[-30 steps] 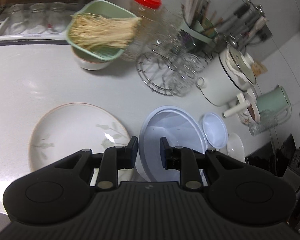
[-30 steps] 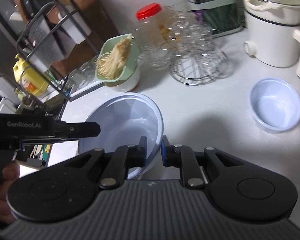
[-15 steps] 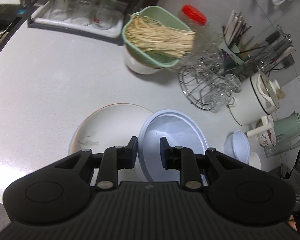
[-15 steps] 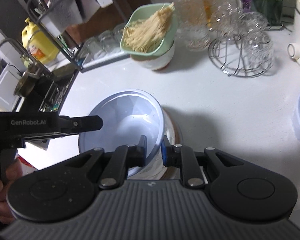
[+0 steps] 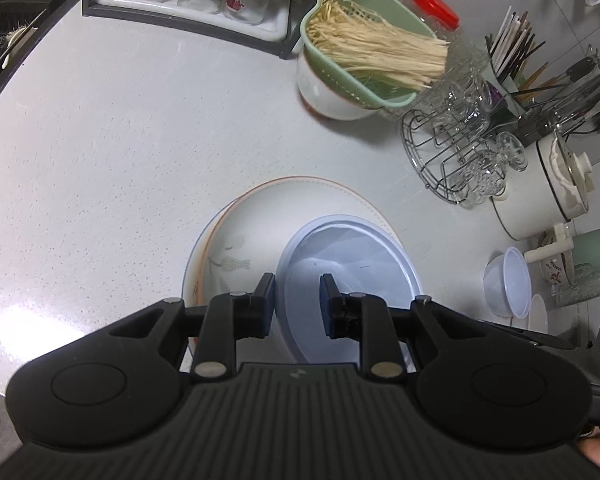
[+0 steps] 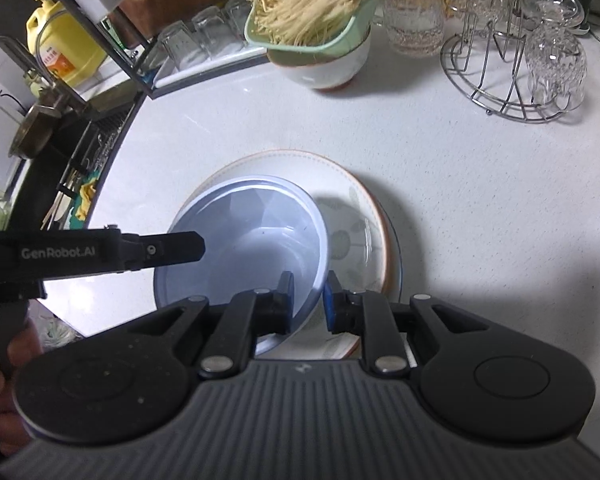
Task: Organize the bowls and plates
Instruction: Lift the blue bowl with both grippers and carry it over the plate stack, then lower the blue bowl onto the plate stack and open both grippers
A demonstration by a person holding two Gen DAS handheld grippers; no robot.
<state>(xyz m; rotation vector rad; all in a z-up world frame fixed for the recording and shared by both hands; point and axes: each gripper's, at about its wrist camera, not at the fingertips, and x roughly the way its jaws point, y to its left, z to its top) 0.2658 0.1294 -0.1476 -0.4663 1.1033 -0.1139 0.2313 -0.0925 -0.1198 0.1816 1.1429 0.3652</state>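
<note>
We hold the left hand-held gripper (image 5: 298,300) with its fingers drawn close on the near-left rim of the large pale blue bowl (image 5: 352,256), one finger outside the wall and one inside. The right hand-held gripper (image 6: 309,300) pinches the same bowl on the opposite side of the rim, its fingers likewise straddling the thin wall. So we carry the bowl between both tools, and it sits just ahead of each pair of fingers.

Directly under and beyond the bowl lies the floral plate (image 5: 300,208), with what looks like a second, blue-edged plate (image 5: 190,264) peeking out beneath it on the desk (image 5: 120,140). The bowl is over the plates, off-centre toward our side; we cannot tell whether its base already rests on the top plate or hangs just above it.

We judge the plates to be stacked and the large bowl nearly placed on them. Left to do: release it, then deal with the small blue bowl (image 5: 508,282) far off to the right of the left tool, near the white pot (image 5: 540,200). The ceramic bowl under the green noodle basket (image 5: 360,52), well ahead, may not belong to this job
</note>
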